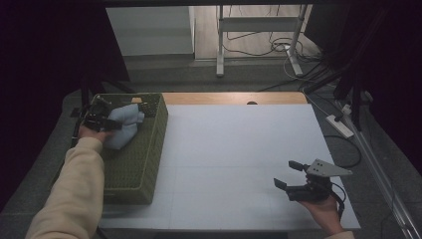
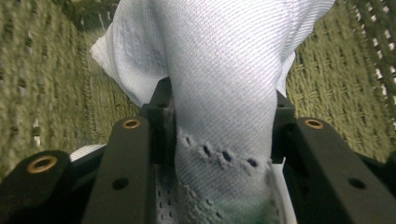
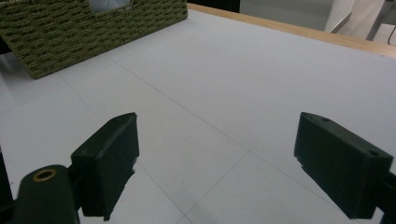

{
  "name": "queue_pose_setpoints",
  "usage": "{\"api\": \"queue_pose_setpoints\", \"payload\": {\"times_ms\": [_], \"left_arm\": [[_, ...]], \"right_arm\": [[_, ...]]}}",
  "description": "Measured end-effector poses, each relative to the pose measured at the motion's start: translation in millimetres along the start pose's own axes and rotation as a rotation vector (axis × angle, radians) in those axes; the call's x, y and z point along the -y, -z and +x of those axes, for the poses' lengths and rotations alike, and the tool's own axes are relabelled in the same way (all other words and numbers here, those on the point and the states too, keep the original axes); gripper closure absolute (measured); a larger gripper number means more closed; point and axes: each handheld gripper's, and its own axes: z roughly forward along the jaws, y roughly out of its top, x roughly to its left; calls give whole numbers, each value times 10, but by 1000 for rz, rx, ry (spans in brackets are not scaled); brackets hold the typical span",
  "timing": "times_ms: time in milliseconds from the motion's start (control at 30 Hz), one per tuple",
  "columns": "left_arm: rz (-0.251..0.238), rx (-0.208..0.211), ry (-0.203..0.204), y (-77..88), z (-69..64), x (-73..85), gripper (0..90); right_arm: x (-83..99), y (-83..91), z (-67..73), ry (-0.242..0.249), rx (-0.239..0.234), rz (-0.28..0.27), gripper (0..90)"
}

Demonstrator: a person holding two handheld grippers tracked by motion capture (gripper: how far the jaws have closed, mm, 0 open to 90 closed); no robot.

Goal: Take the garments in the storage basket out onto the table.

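Observation:
A pale blue cloth is bunched inside the green woven basket at the table's left. My left gripper reaches into the basket and is shut on the cloth. In the left gripper view the cloth is pinched between the two black jaws and rises ahead of them, with the basket's wall behind. My right gripper rests in a hand near the table's front right, open, nothing between its fingers. The right gripper view looks over its spread fingers and the bare white table toward the basket.
The white tabletop has a wooden strip along its far edge. A person's cream sleeve comes in at the bottom left. Beyond the table stand metal legs and floor cables; a power strip lies at right.

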Motion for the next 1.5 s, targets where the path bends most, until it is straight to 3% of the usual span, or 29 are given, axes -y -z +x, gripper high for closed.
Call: {"api": "queue_pose_setpoints", "payload": {"times_ms": [300,533,867,1500], "left_arm": [[-78,1,13,191,-14,41,580],[-151,34,22,356,-22,110,587],[-211,49,25,497,-6,179,587],[-364,104,27,862,-124,264,587]], "right_arm": [[-4,-2,6,1,-2,-1,139],[-12,-4,23,5,-4,-3,139],[-17,-14,30,8,-6,-5,139],[-1,-21,1,6,6,6,139]]}}
